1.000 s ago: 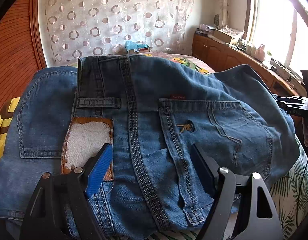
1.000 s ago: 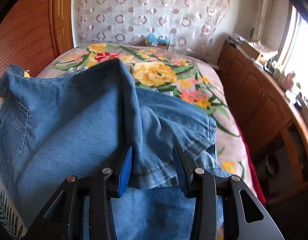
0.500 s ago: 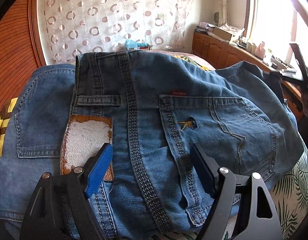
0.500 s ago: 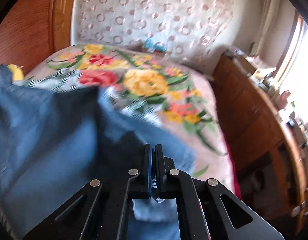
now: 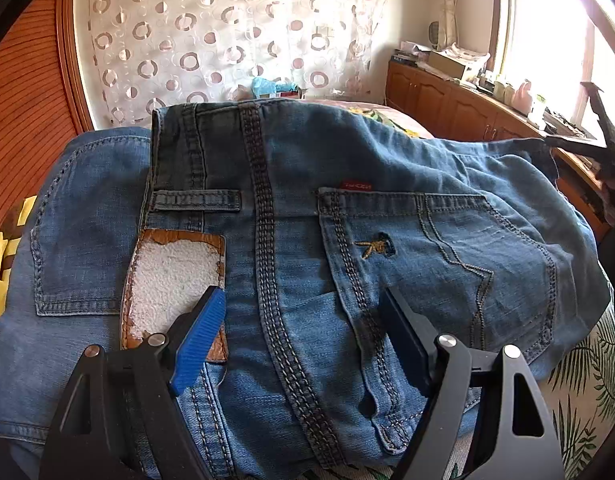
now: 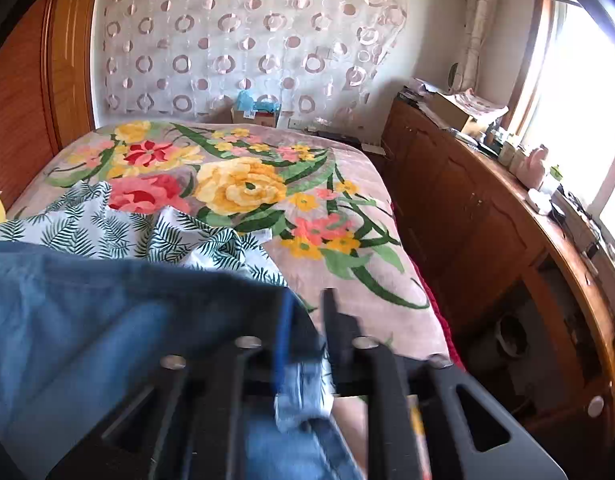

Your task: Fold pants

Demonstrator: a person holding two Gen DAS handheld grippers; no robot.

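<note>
- Hovering just over the seat of the jeans [image 5: 291,240], left gripper [image 5: 303,340] standing spread wide, pinching nothing, denim lying under the gap.
- Opening at the right side, right gripper [image 6: 305,344] blurred, a denim edge lying between the jaws; pads not seen pressing on it.
- Lying bunched across the near part of the bed [image 6: 387,280], seat up, worn waistband patch [image 5: 171,280] and back pocket [image 5: 427,260] facing the left wrist view.
- Likely handling as thick, soft, fairly heavy cloth: sagging when lifted, not slippery, not fragile. Best taken at stiff stitched parts: waistband, seam, hem.
- Leaving flowered blanket [image 6: 243,188] bare beyond for laying out.
- Running close on the right, bed edge, with wooden cabinet [image 6: 467,220] just past it.
</note>
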